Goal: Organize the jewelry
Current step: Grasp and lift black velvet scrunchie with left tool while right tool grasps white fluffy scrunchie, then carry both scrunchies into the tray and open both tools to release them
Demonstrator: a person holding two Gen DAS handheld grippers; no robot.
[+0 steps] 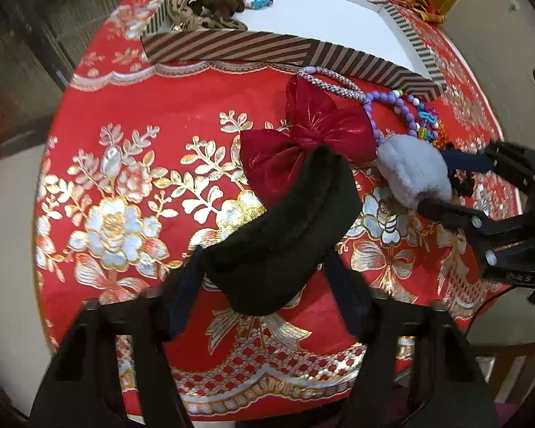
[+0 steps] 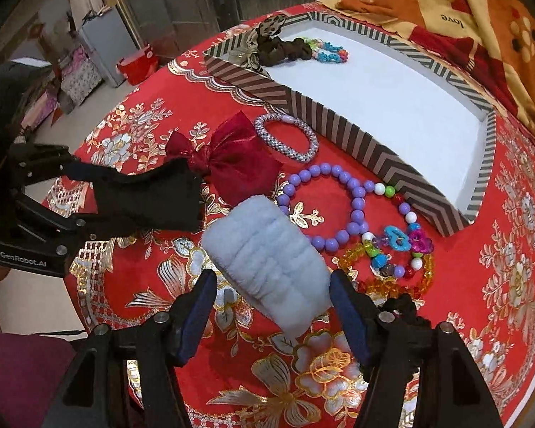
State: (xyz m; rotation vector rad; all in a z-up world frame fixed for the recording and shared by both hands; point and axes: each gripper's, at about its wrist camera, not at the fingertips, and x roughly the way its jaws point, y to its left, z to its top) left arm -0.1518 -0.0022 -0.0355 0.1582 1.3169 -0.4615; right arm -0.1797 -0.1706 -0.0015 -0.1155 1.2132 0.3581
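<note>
Left wrist view: our left gripper [image 1: 263, 249] has its two fingers pressed on a fuzzy black band [image 1: 285, 228], one finger on each side. The black band sits up off the red flowered tablecloth [image 1: 131, 164]. Just past it lies a dark red bow [image 1: 303, 135], and the black band covers part of it.

In the right wrist view, our right gripper [image 2: 272, 285] has its fingers on both sides of a fluffy light blue band [image 2: 267, 253]. The blue pads [image 2: 342, 299] look like they touch its ends, but we cannot tell if they squeeze it tight. The blue band rests on the cloth, near the red bow.

Beside the blue band we see a purple bead bracelet [image 2: 324, 203]. Next to that are a colorful bead bracelet [image 2: 399, 235] and an orange bead bracelet [image 2: 385, 285], lying partly on top of each other. A silver woven bangle [image 2: 285, 137] lies right against the striped box [image 2: 338, 132].

The box has a white floor. In its far corner sit a leopard print scrunchie [image 2: 263, 35], a dark brown scrunchie [image 2: 285, 51] and a small blue bead bracelet [image 2: 329, 51], all bunched together.

Behind the box lies an orange and yellow blanket [image 2: 463, 10].
</note>
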